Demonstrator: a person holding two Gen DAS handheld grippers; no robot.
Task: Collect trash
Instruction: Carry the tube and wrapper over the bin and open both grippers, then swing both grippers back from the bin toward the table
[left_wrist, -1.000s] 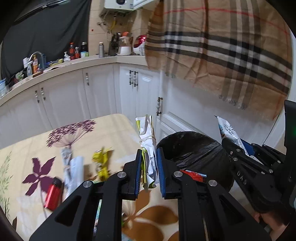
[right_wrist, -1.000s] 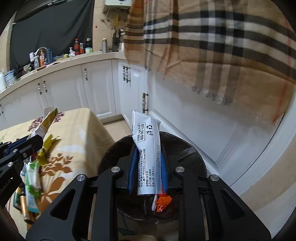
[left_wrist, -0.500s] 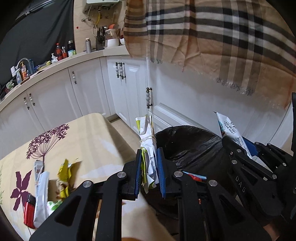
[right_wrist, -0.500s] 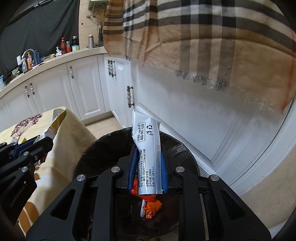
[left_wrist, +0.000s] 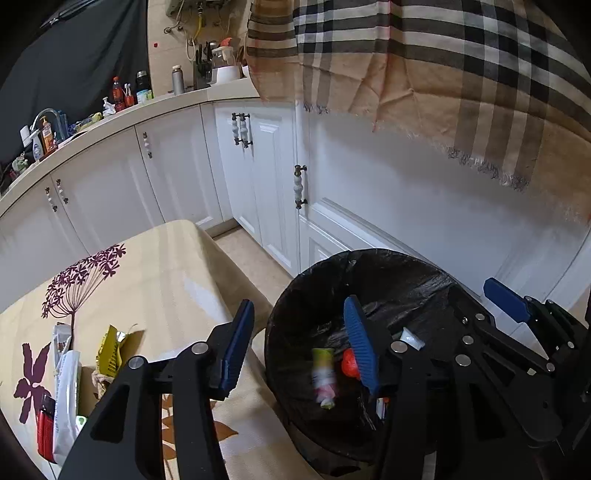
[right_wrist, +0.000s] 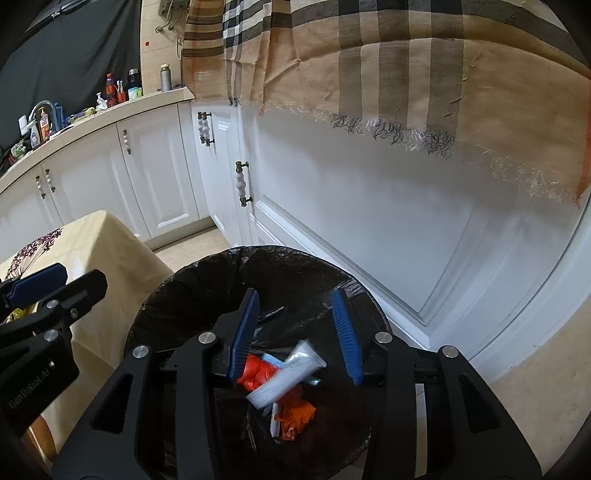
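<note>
Both grippers hang over the bin (left_wrist: 388, 280), which is lined with a black bag and stands on the floor just beside the tabletop (left_wrist: 166, 266). The left gripper (left_wrist: 301, 343) is opening, its fingers (left_wrist: 238, 343) apart with nothing pressed between them; a blurred green and pink wrapper (left_wrist: 324, 376) shows in the gap, inside the bin, seemingly in mid-fall. The right gripper (right_wrist: 295, 328) is also opening, fingers (right_wrist: 347, 336) apart and gripping nothing. Below them a white pouch (right_wrist: 286, 374) lies tilted on orange scraps (right_wrist: 295, 415) in the bin (right_wrist: 192, 291). More litter sits on the tabletop at the left: a yellow wrapper (left_wrist: 110, 350), a white packet (left_wrist: 66, 398) and a red item (left_wrist: 45, 428).
</note>
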